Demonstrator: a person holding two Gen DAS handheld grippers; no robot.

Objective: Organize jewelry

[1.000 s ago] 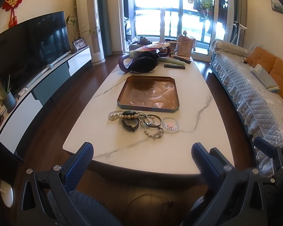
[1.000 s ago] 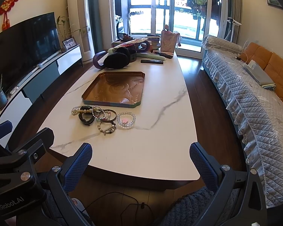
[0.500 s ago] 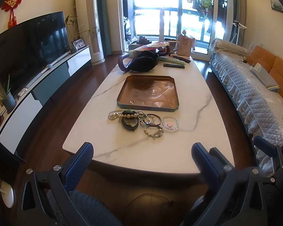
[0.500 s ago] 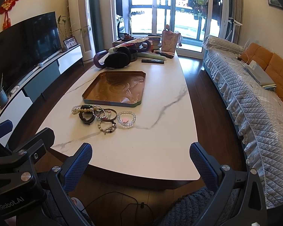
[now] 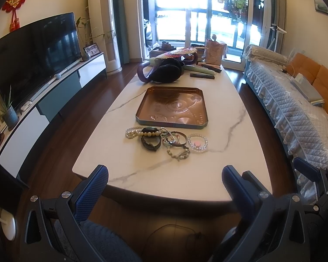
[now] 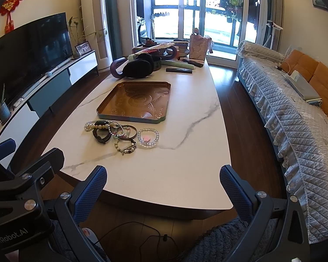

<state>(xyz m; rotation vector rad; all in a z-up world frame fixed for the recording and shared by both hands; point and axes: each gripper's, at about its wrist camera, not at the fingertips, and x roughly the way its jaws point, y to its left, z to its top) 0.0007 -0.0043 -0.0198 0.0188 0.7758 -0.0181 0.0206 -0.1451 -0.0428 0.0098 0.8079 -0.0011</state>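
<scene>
Ahead of both claws, on the white marble table [image 5: 207,174], a tangle of beaded bracelets [image 5: 164,140] lies just before the copper square tray [image 5: 171,107]. I hold my left claw [image 5: 165,181] and right claw [image 6: 163,180] wide open, empty; the left faces it more squarely.

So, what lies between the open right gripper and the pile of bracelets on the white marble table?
Only bare marble table lies between the right gripper and the bracelets, as the right wrist view shows.
</scene>
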